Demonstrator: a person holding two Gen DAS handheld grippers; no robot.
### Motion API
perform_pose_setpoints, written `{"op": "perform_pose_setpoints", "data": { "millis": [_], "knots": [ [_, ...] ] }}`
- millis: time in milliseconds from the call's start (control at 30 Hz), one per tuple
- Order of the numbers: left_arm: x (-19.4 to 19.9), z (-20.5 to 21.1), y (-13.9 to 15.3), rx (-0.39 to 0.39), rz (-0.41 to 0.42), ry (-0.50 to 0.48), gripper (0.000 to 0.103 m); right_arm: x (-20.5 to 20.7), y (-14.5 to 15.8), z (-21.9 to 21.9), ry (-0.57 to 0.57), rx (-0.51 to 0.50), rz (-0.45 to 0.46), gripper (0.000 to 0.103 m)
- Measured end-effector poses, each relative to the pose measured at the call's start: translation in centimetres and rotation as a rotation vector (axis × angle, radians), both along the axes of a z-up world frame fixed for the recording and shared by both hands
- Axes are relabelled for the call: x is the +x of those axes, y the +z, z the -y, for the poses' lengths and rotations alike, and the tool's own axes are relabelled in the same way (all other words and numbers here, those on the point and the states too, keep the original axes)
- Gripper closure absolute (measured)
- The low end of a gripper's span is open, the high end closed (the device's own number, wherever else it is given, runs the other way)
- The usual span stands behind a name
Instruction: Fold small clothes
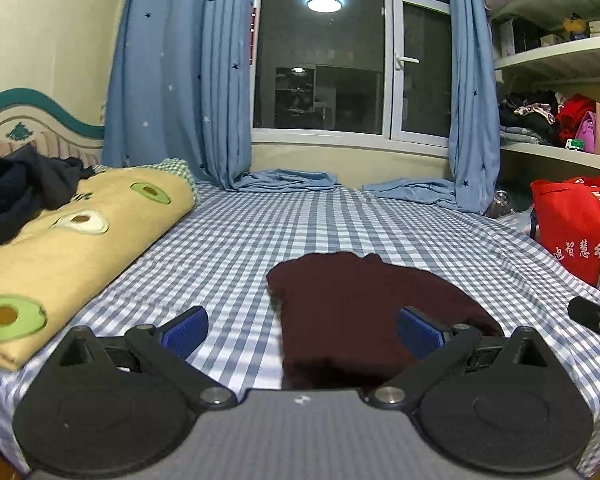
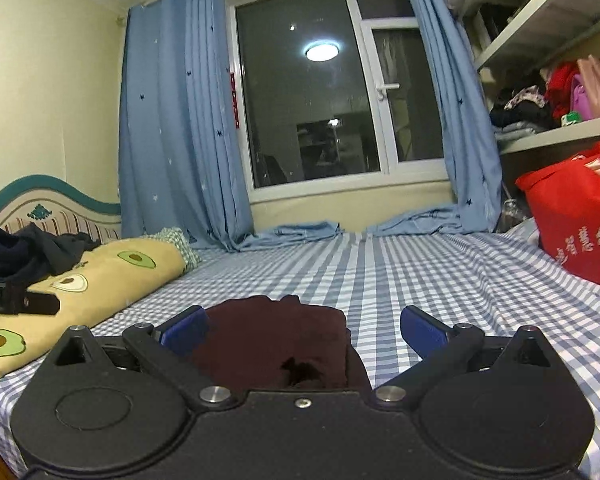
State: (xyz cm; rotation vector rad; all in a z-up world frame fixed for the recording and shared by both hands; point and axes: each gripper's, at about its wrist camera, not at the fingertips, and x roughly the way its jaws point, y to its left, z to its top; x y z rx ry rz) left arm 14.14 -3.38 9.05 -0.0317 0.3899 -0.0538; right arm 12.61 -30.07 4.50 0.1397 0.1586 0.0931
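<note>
A small dark maroon garment (image 1: 364, 308) lies folded on the blue-and-white checked bedsheet (image 1: 300, 220). My left gripper (image 1: 303, 330) hangs open above the sheet, the garment under its right finger, nothing between its blue pads. In the right wrist view the same garment (image 2: 276, 340) lies low between the fingers of my right gripper (image 2: 304, 326), which is open and holds nothing. The right gripper's tip (image 1: 596, 316) shows at the right edge of the left wrist view. The left gripper's black body (image 2: 16, 298) shows at the left of the right wrist view.
A yellow avocado-print blanket (image 1: 80, 240) lies along the bed's left side with dark clothes (image 1: 16, 192) piled on it by the headboard. A red bag (image 1: 572, 224) stands at the right, under shelves (image 1: 560, 56) of clothes. Blue curtains (image 1: 172, 80) and a window close the far end.
</note>
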Motion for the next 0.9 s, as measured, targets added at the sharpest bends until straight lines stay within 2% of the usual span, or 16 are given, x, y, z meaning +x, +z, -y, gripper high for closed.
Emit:
{"op": "perform_pose_setpoints", "data": {
  "millis": [200,333,533,900],
  "knots": [
    [-3.5,-0.4,-2.3,-0.028,-0.041,-0.012,0.001,-4.3,-1.1,-0.9,-0.013,-0.027,0.009,0.0],
    [-5.2,-0.5,-3.8,-0.011,-0.04,0.009,0.001,-6.7,-2.5,-1.2,-0.023,-0.047,0.025,0.0],
    [-7.1,-0.9,-5.9,-0.03,-0.037,0.011,0.001,-9.4,-4.7,-1.3,-0.051,-0.09,0.047,0.0],
    [-6.8,-1.7,-8.0,-0.039,-0.092,0.036,0.001,-8.5,-6.4,-2.2,-0.029,-0.086,-0.003,0.0]
  ]
}}
